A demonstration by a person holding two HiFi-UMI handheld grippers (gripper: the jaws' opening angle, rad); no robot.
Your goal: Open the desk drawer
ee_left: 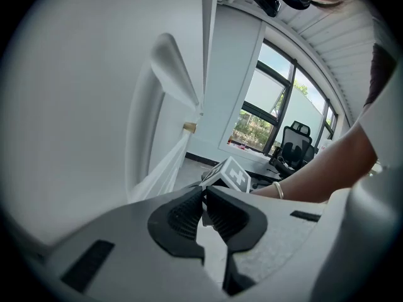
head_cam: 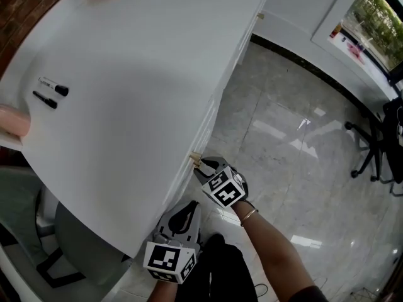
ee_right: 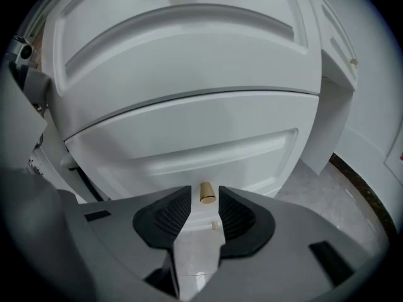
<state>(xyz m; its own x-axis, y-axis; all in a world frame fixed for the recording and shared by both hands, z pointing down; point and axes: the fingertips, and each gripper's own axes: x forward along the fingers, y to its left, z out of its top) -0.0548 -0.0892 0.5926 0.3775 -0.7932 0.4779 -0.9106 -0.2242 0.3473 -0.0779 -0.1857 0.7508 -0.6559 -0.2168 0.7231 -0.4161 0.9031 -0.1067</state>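
Head view: the right gripper [head_cam: 203,165] is seen up at the front of the desk [head_cam: 126,106], with a small brass knob [head_cam: 195,159] just ahead of its fingertips. The left gripper [head_cam: 187,211] is held lower, behind the right one's fingers, and nothing seems to be touched by it.

Left gripper view: the fingers are shut together and nothing is caught between them. Only the white desk front and the other gripper are seen past the tips.

Right gripper view: the fingers are spread apart and the knob [ee_right: 206,192] is framed right between the tips, with a gap left on each side, so nothing is clamped yet. The drawer [ee_right: 208,153] is straight beyond the fingertips and looks fully shut, flush with the panel above.

So the lining-up looks pretty much done. The knob hasn't been gripped or pulled, so basically the whole opening part is left.
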